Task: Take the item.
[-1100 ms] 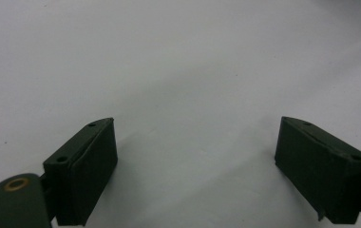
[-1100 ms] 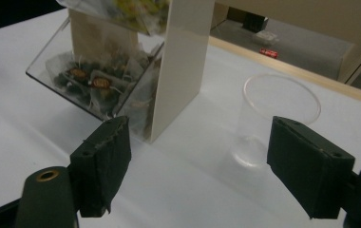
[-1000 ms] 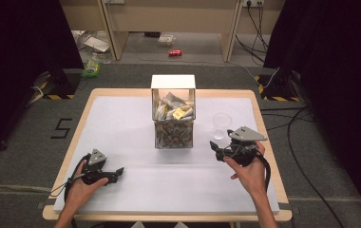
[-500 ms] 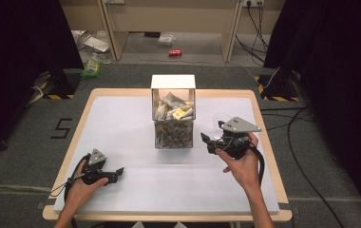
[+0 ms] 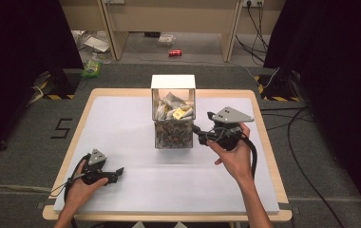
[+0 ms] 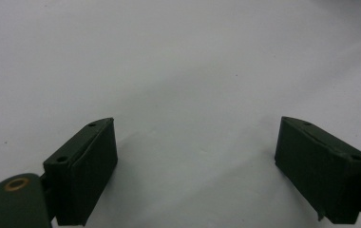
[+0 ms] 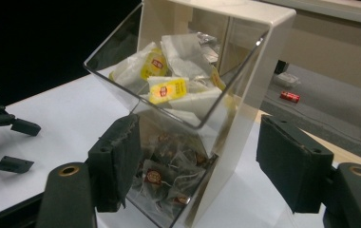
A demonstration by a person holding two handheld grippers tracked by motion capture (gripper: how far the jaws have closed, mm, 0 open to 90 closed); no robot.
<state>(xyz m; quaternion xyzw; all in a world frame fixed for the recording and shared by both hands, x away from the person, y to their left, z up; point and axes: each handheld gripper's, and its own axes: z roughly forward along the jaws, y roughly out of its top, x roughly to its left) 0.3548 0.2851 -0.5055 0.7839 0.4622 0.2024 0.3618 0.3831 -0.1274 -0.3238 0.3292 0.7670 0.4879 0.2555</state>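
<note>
A clear acrylic box (image 5: 173, 111) stands at the middle of the white table (image 5: 121, 118). Its upper bin holds tea bags (image 5: 178, 111) with yellow labels, and more bags lie in its lower part (image 5: 171, 135). My right gripper (image 5: 198, 133) is held just right of the box, open, with its jaws pointing at the box's side. In the right gripper view the box (image 7: 245, 95) stands between and beyond the open jaws of the right gripper (image 7: 197, 142), with a yellow-labelled bag (image 7: 168, 90) on top. My left gripper (image 5: 117, 173) rests open at the front left, over bare white table (image 6: 178, 57).
On the floor beyond the table lie a red can (image 5: 174, 52) and a green bottle (image 5: 92, 66). Cables (image 5: 307, 118) run along the floor at the right. The left gripper (image 7: 21, 146) is at the far left of the right gripper view.
My right gripper has moved left and away from the person, from the table's right side up to the box. The left gripper has stayed in place.
</note>
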